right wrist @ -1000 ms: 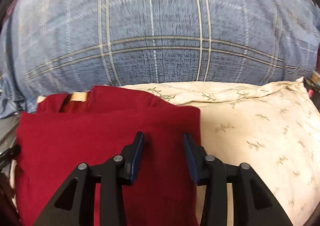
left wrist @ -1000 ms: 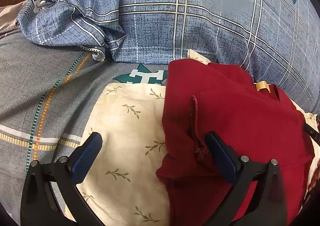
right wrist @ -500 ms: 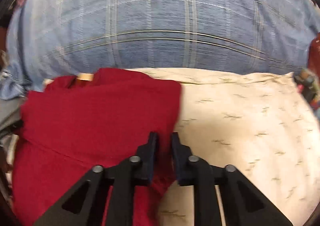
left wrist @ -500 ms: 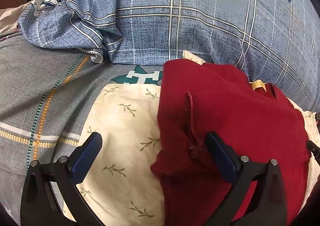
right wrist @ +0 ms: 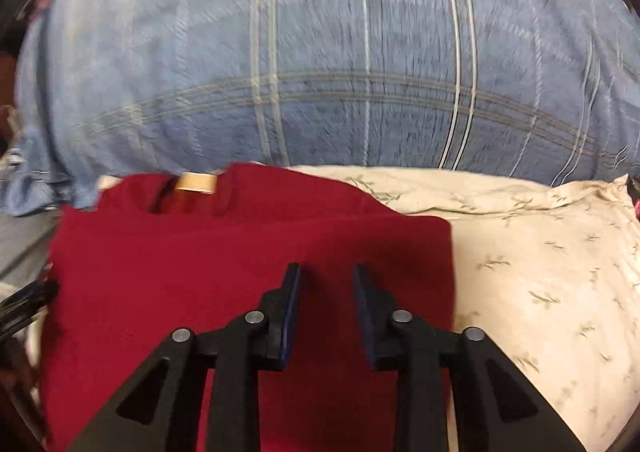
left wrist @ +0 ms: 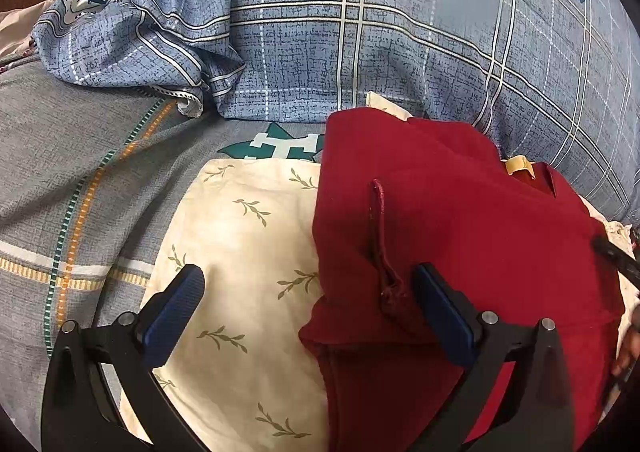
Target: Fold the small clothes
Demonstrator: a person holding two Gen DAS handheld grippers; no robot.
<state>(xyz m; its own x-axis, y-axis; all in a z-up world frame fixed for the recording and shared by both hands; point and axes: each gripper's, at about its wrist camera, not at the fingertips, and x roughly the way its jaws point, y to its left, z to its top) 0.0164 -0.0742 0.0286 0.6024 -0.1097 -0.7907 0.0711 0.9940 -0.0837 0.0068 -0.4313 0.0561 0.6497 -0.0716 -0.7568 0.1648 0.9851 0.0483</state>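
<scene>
Bed with a cream pillow (left wrist: pixel 240 236) carries the half-folded red shirt (left wrist: pixel 460 220). Left tongs (left wrist: pixel 308 304) and right tongs (right wrist: pixel 326 304) hover released; next, likely pinch an edge.

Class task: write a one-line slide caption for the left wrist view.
Open left hand-held gripper straddles the folded red garment's edge on a leaf-print cloth.

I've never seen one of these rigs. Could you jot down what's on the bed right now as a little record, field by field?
garment: red shirt, partly folded, tan neck label showing
lies on: cream leaf-print cloth
behind: blue plaid duvet
underneath: grey bedsheet
left gripper: open wide, one finger over the shirt, one over the cloth, holding nothing
right gripper: open narrowly above the shirt, holding nothing
image quality: right view blurred
</scene>
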